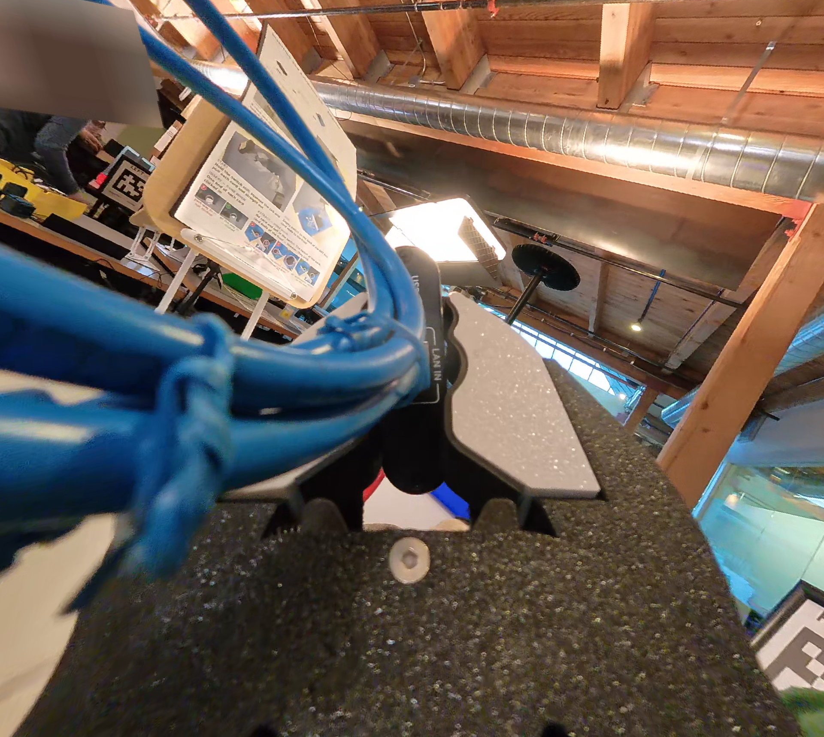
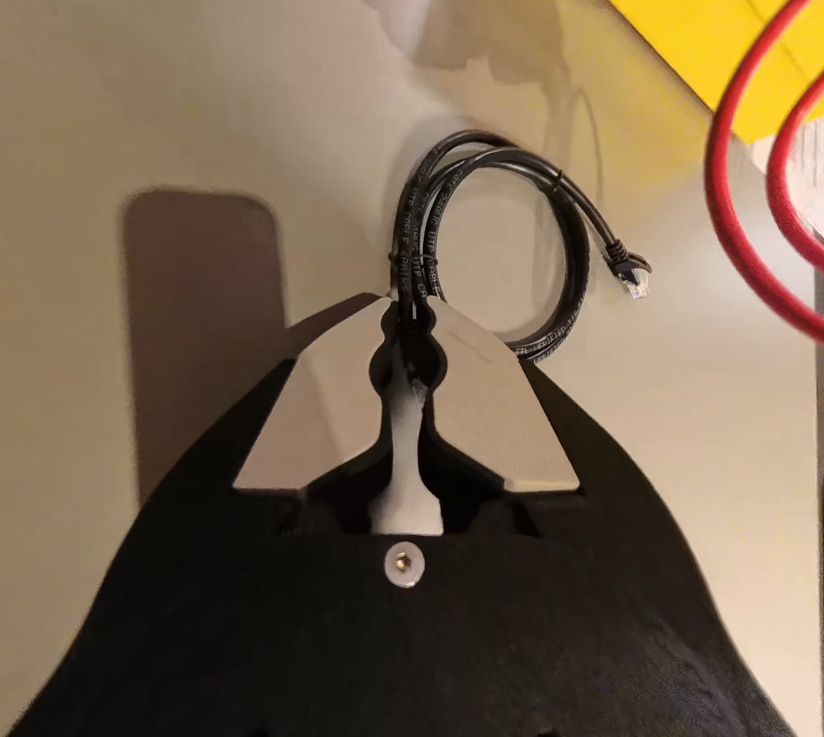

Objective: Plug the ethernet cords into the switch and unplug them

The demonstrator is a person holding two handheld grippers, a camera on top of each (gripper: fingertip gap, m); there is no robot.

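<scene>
In the left wrist view my left gripper (image 1: pixel 414 314) points up toward the ceiling and is shut on a thin black switch (image 1: pixel 430 341) held edge-on between its grey pads. A tied bundle of blue ethernet cords (image 1: pixel 312 367) loops from the switch across the left of the view and hides the left finger. In the right wrist view my right gripper (image 2: pixel 410 305) is shut on a coiled black ethernet cord (image 2: pixel 575 234) over the white table (image 2: pixel 178 91). The cord's free clear plug (image 2: pixel 631 274) lies to the right of the coil.
A red cord (image 2: pixel 722 198) loops at the right edge, over a yellow sheet (image 2: pixel 695 2) at the top right. A board with printed sheets on a stand (image 1: pixel 267 198), a lit light panel (image 1: pixel 446 229) and a wooden post (image 1: pixel 749 359) stand beyond the left gripper.
</scene>
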